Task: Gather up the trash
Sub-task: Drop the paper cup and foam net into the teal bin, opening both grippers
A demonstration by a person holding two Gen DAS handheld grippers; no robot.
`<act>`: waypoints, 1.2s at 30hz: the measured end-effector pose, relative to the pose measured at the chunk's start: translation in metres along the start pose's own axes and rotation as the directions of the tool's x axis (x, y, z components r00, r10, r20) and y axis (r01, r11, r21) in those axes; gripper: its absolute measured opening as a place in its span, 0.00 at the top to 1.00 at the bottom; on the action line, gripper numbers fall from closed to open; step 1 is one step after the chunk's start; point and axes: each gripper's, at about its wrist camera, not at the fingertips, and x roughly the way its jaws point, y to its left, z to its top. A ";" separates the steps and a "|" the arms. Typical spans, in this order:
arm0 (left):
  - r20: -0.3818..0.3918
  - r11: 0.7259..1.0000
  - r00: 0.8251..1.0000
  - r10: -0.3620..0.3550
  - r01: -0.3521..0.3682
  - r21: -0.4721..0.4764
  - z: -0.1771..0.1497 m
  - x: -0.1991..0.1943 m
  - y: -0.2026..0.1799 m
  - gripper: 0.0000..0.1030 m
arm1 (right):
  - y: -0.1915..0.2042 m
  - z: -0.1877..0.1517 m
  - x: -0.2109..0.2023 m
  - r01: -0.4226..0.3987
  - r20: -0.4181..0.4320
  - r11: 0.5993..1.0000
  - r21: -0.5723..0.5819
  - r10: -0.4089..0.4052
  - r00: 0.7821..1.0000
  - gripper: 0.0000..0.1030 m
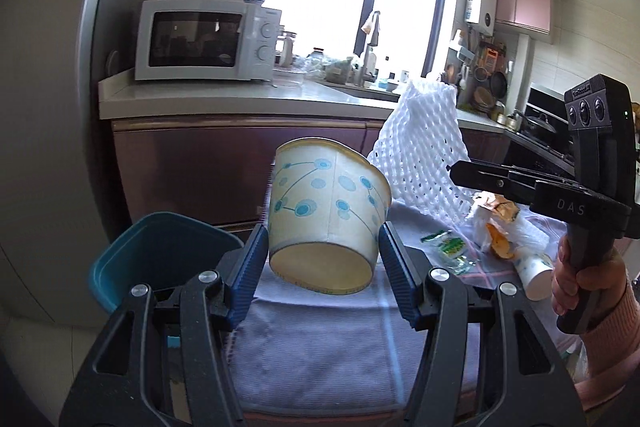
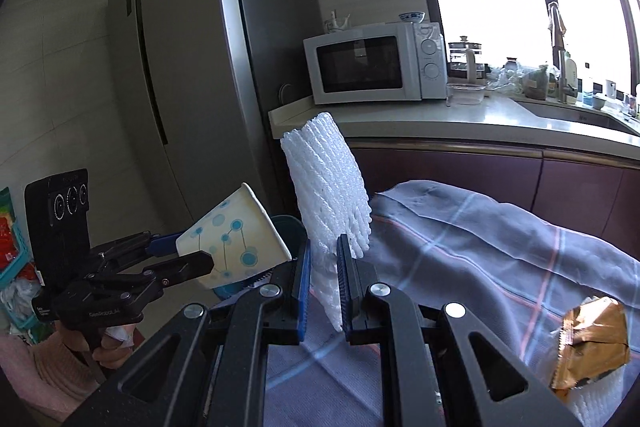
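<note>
My left gripper (image 1: 322, 247) is shut on a paper cup (image 1: 326, 211) with blue dots, held tilted in the air beside a teal bin (image 1: 156, 255); the cup (image 2: 232, 243) and the left gripper (image 2: 188, 255) also show in the right wrist view, above the bin (image 2: 290, 231). My right gripper (image 2: 323, 267) is shut on a white foam net sleeve (image 2: 330, 187), held upright above the cloth-covered table (image 2: 480, 239). In the left wrist view the right gripper (image 1: 460, 173) pinches the sleeve (image 1: 424, 151).
On the table's cloth (image 1: 320, 347) lie a green wrapper (image 1: 450, 247), a small paper cup (image 1: 534, 267), crumpled tissue and a snack wrapper (image 1: 500, 211). A brown wrapper (image 2: 592, 343) lies at right. A counter with a microwave (image 1: 208, 39) and a fridge (image 2: 200, 67) stand behind.
</note>
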 end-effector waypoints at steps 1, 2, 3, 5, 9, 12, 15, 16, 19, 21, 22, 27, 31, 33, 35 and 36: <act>0.003 1.000 1.000 0.020 -0.020 -0.009 0.001 -0.001 0.010 0.45 | 0.004 0.003 0.008 -0.019 -0.008 1.000 -0.003 0.019 1.000 0.89; 0.007 0.999 0.999 0.038 -0.038 -0.017 0.001 -0.003 0.018 0.45 | 0.008 0.006 0.017 -0.037 -0.017 0.999 -0.002 0.037 0.999 0.89; 0.008 0.998 0.998 0.058 -0.058 -0.027 0.001 -0.004 0.027 0.45 | 0.011 0.008 0.024 -0.051 -0.023 0.999 -0.001 0.051 0.998 0.89; 0.004 0.995 0.996 0.088 -0.088 -0.050 0.001 -0.004 0.045 0.45 | 0.018 0.013 0.039 -0.075 -0.033 0.997 -0.005 0.075 0.997 0.89; -0.012 0.987 0.990 0.142 -0.142 -0.074 -0.001 0.000 0.075 0.45 | 0.031 0.022 0.063 -0.122 -0.046 0.992 -0.008 0.122 0.991 0.89; -0.030 0.981 0.984 0.175 -0.176 -0.076 -0.004 0.007 0.088 0.45 | 0.038 0.025 0.084 -0.159 -0.073 0.987 0.004 0.158 0.985 0.89; -0.046 0.974 0.977 0.206 -0.209 -0.081 -0.008 0.016 0.101 0.45 | 0.045 0.028 0.111 -0.185 -0.111 0.982 0.026 0.187 0.976 0.89; -0.053 0.971 0.975 0.217 -0.221 -0.085 -0.009 0.020 0.105 0.45 | 0.047 0.028 0.120 -0.193 -0.126 0.981 0.029 0.195 0.973 0.89; -0.086 0.962 0.965 0.248 -0.256 -0.099 -0.017 0.035 0.119 0.45 | 0.053 0.027 0.146 -0.188 -0.170 0.982 0.032 0.191 0.967 0.89; -0.109 0.956 0.958 0.263 -0.275 -0.106 -0.022 0.046 0.127 0.45 | 0.055 0.024 0.160 -0.174 -0.192 0.984 0.028 0.176 0.966 0.89; -0.122 0.953 0.955 0.270 -0.283 -0.109 -0.024 0.051 0.132 0.45 | 0.057 0.024 0.169 -0.170 -0.208 0.985 0.029 0.173 0.963 0.89; -0.170 0.945 0.944 0.283 -0.305 -0.118 -0.035 0.076 0.146 0.45 | 0.061 0.015 0.208 -0.153 -0.293 0.987 0.045 0.160 0.943 0.89; -0.211 0.939 0.932 0.295 -0.324 -0.120 -0.041 0.096 0.156 0.44 | 0.063 0.009 0.235 -0.133 -0.355 0.990 0.056 0.144 0.924 0.85; -0.233 0.937 0.927 0.294 -0.328 -0.123 -0.044 0.106 0.161 0.44 | 0.064 0.007 0.244 -0.126 -0.377 0.990 0.064 0.141 0.916 0.85; -0.252 0.935 0.922 0.295 -0.333 -0.123 -0.048 0.116 0.165 0.44 | 0.063 0.005 0.250 -0.113 -0.395 0.991 0.072 0.132 0.909 0.83; -0.260 0.935 0.920 0.294 -0.334 -0.124 -0.049 0.120 0.168 0.45 | 0.064 0.004 0.252 -0.111 -0.403 0.990 0.081 0.135 0.905 0.83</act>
